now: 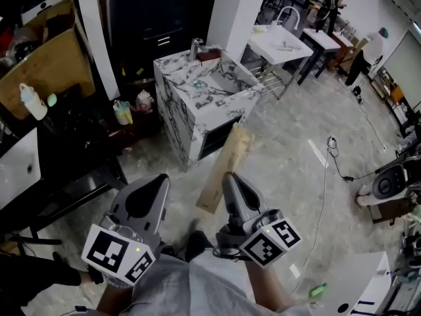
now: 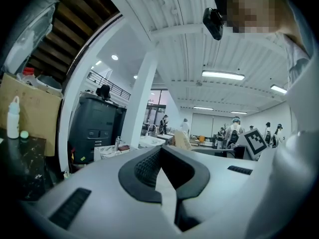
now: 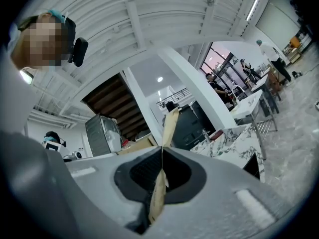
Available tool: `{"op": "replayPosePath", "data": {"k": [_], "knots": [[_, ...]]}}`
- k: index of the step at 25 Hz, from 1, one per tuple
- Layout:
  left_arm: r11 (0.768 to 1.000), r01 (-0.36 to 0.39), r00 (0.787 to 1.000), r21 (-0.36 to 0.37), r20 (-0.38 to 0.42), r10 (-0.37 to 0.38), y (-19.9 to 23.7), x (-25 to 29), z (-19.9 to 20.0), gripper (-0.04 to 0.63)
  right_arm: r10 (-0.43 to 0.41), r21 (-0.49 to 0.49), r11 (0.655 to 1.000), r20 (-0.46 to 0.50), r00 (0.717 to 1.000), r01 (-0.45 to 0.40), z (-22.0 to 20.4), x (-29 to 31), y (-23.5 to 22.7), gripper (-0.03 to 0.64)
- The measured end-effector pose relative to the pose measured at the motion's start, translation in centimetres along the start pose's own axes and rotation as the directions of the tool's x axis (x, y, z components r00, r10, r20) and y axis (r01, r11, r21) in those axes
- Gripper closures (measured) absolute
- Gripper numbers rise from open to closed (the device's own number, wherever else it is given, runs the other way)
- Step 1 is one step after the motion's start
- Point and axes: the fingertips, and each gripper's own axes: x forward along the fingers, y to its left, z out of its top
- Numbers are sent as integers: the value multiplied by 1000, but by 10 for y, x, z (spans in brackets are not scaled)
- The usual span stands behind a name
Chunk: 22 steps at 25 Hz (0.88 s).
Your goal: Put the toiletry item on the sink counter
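Carrying, it seems: right tool [image 1: 229, 177] pinches a flat tan paper packet [image 1: 234, 151], left tool [image 1: 156, 182] pressed together, empty; next, reach the white-marbled sink table [image 1: 181, 125].

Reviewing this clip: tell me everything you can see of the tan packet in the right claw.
The packet is a long, flat, tan sleeve that looks like kraft paper, slightly creased. The right claw is shut on its lower part, so most of its length sticks out past the claw tips. In the right gripper view it shows edge-on and very thin, standing on its edge. It hangs in the air above the marbled floor, its free end pointing toward the marble sink counter, not yet on it. Only the claw touches it.
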Motion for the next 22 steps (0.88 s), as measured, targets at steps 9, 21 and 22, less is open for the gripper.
{"op": "replayPosePath", "data": {"k": [9, 21, 22], "knots": [[997, -80, 997, -6, 7, 80, 5, 66, 9, 591, 55, 20, 998, -52, 997, -54, 28, 40, -61, 617], [988, -154, 988, -7, 20, 155, 4, 132, 11, 591, 133, 21, 991, -99, 986, -132, 54, 74, -116, 617], [987, -158, 987, -7, 21, 158, 3, 135, 11, 591, 137, 24, 991, -102, 985, -135, 55, 75, -120, 617]]}}
